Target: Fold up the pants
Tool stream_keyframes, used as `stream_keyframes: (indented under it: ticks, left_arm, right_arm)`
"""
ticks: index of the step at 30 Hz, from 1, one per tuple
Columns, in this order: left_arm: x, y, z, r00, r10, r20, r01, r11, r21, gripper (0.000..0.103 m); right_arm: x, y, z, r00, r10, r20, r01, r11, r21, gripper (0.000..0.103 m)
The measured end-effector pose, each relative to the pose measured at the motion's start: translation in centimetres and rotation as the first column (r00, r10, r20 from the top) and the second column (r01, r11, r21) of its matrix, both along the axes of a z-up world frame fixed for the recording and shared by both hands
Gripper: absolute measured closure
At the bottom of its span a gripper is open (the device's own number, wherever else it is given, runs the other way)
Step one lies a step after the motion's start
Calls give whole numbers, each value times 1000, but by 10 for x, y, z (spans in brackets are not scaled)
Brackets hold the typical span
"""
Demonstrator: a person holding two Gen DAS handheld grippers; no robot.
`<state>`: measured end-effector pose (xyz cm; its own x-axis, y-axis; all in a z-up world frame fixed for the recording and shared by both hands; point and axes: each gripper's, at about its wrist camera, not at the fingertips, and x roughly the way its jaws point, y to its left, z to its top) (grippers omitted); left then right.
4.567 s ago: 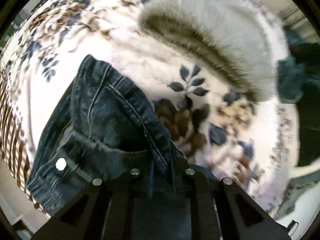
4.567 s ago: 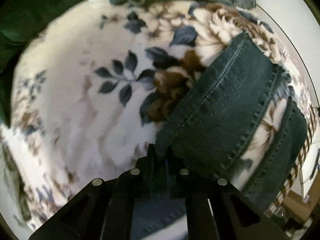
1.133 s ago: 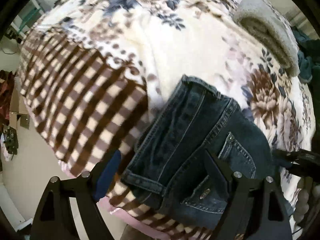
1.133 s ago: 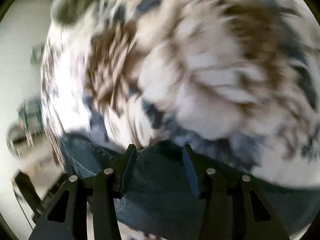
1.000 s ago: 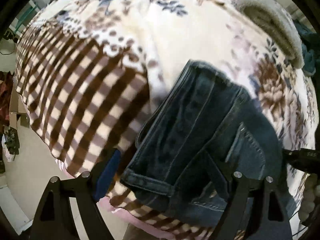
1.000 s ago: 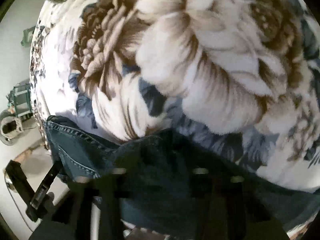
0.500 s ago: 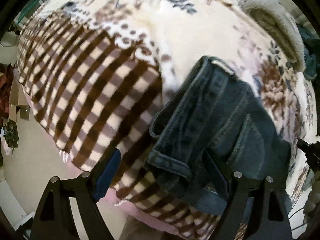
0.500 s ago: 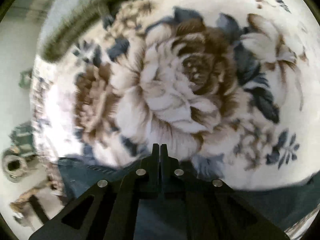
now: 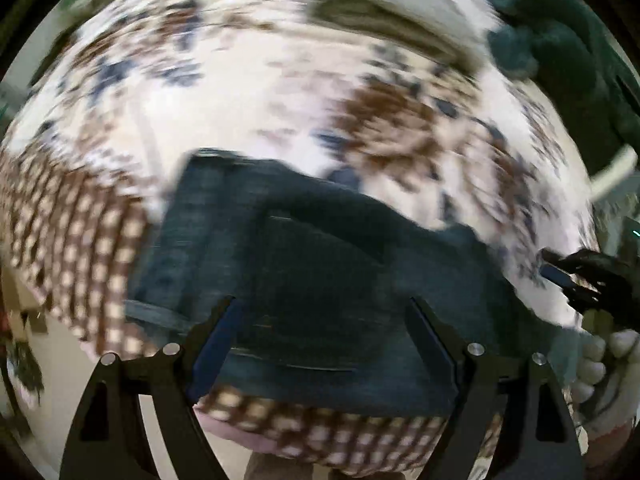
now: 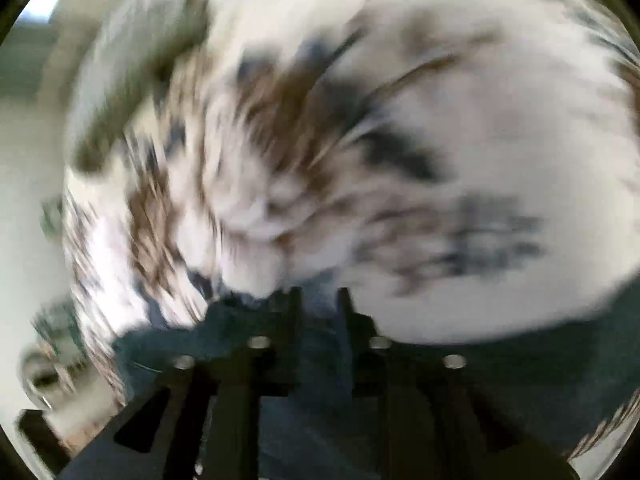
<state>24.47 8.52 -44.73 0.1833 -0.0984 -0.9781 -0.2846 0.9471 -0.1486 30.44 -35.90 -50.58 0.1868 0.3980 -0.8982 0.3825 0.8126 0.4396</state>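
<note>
Jeans (image 9: pixel 320 280) lie folded near the blanket (image 9: pixel 240 92) edge. Left gripper (image 9: pixel 320 316) jaws are kept wide above them. Right gripper (image 10: pixel 318 296), shut half a second ago, is now parted narrowly, apparently releasing denim; blur noted.

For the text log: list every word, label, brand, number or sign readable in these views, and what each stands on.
None can be read.
Jeans: no label or tag text visible; both views are motion-blurred.
Blanket: only flower and check patterns, no writing.
Left claw and right claw: no markings legible.
</note>
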Motion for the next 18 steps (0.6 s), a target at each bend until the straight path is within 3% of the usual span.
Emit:
stream_keyframes:
  ticks: [1, 2, 5, 7, 9, 12, 13, 16, 18]
  left_arm:
    - [3, -14, -2, 1000, -19, -8, 19, 1000, -7, 20]
    - [5, -28, -5, 999, -35, -19, 35, 999, -23, 20]
    - [15, -77, -21, 995, -91, -50, 87, 994, -71, 20]
    - [22, -117, -32, 989, -135, -56, 130, 988, -77, 20]
    - [30, -148, -43, 983, -165, -76, 160, 985, -65, 20]
    - [37, -178, -73, 979, -157, -130, 146, 986, -86, 20]
    - [38, -182, -84, 977, -140, -158, 128, 988, -87, 20]
    - [38, -185, -114, 975, -95, -202, 88, 995, -46, 18]
    - [38, -185, -120, 980, -70, -184, 58, 996, -68, 4]
  right_arm:
    - [-17, -34, 8, 997, -71, 14, 71, 997, -13, 43]
    - [-35, -33, 15, 991, -133, 16, 133, 990, -38, 42]
    - [-98, -146, 20, 929, -369, -21, 363, 921, -139, 42]
    - [-147, -201, 13, 854, -519, -41, 503, 842, -197, 42]
    - [-197, -279, 6, 741, -670, -42, 647, 730, -220, 42]
    - [-238, -346, -11, 633, -774, -20, 759, 626, -176, 42]
    - [-245, -366, -20, 614, -789, -26, 778, 610, -150, 42]
    - [-243, -385, -47, 623, -780, -51, 778, 625, -63, 42]
    - [-232, -389, -72, 654, -753, -68, 755, 655, 1, 42]
